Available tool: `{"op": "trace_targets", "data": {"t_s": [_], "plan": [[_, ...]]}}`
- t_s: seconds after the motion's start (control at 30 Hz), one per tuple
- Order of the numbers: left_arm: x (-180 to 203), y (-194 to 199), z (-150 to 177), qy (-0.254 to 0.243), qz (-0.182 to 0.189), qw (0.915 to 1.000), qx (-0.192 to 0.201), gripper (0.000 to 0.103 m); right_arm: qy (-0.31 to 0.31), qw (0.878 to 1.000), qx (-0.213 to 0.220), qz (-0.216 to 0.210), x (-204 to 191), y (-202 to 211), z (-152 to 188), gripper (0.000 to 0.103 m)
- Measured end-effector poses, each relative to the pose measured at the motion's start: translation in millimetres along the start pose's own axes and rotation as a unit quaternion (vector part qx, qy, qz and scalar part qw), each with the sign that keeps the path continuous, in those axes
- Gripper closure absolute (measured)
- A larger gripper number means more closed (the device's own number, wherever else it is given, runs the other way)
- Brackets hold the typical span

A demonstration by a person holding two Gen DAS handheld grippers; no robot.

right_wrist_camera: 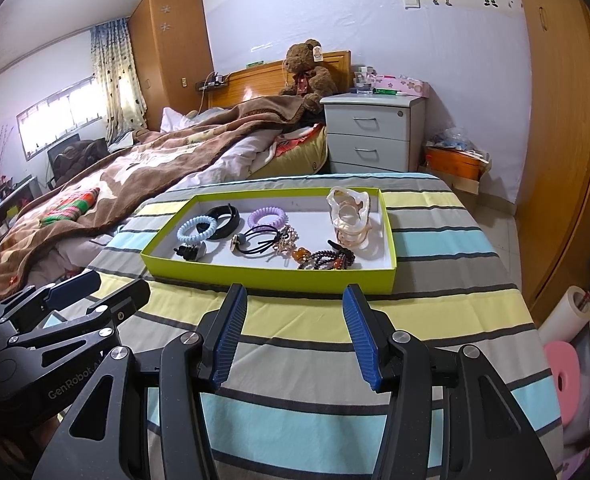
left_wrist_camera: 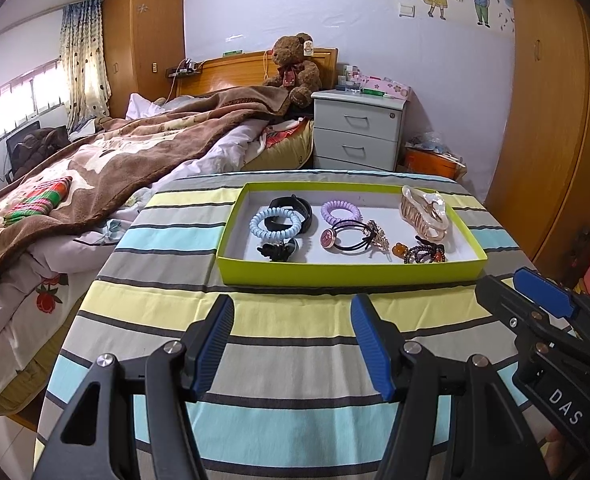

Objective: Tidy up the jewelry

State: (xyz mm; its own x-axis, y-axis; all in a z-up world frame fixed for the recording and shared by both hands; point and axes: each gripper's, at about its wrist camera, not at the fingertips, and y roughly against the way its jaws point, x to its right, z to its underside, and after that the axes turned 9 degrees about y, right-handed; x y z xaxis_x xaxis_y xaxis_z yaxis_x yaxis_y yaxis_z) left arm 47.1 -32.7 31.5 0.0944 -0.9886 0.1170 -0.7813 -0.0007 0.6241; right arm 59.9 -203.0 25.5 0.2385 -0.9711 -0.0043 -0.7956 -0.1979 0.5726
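A lime green tray (left_wrist_camera: pixel 335 274) (right_wrist_camera: pixel 255 278) lies on the striped table and holds the jewelry. In it are a blue coil hair tie (left_wrist_camera: pixel 275 224) (right_wrist_camera: pixel 197 227), a black band (left_wrist_camera: pixel 295 210) (right_wrist_camera: pixel 225 216), a purple coil tie (left_wrist_camera: pixel 341 212) (right_wrist_camera: pixel 267 218), a black elastic with a round charm (left_wrist_camera: pixel 347 236) (right_wrist_camera: pixel 255 242), a bead bracelet (left_wrist_camera: pixel 425 254) (right_wrist_camera: pixel 327 260), a black clip (left_wrist_camera: pixel 277 250) (right_wrist_camera: pixel 189 251) and a clear claw clip (left_wrist_camera: pixel 425 210) (right_wrist_camera: pixel 351 216). My left gripper (left_wrist_camera: pixel 291 320) is open and empty just before the tray. My right gripper (right_wrist_camera: pixel 293 308) is open and empty beside it.
The striped cloth (left_wrist_camera: pixel 295 360) covers the table. A bed with a brown blanket (left_wrist_camera: pixel 115 152) lies to the left. A grey nightstand (left_wrist_camera: pixel 359 132) stands behind the table and a wooden wardrobe (left_wrist_camera: pixel 543 120) to the right. Rolls and clutter (right_wrist_camera: pixel 567 320) sit on the floor at right.
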Motion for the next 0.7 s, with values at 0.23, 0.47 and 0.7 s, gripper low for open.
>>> {"op": "trace_targets", "data": {"t_s": [0.23,0.47,0.7], "plan": [[-0.7,-1.6,-0.7,0.002,0.0,1.0,-0.003,0.04,0.001,1.0,0.0,0.0,-1.3,0.8,0.1,0.052],[-1.0,-2.2,-0.8,0.002,-0.001,1.0,-0.002,0.04,0.001,1.0,0.0,0.0,-2.8,1.4,0.9,0.052],[-0.7,-2.7,-0.6,0.003,-0.002,1.0,-0.002,0.04,0.002,1.0,0.0,0.0,-2.7,1.0,0.7,0.052]]}}
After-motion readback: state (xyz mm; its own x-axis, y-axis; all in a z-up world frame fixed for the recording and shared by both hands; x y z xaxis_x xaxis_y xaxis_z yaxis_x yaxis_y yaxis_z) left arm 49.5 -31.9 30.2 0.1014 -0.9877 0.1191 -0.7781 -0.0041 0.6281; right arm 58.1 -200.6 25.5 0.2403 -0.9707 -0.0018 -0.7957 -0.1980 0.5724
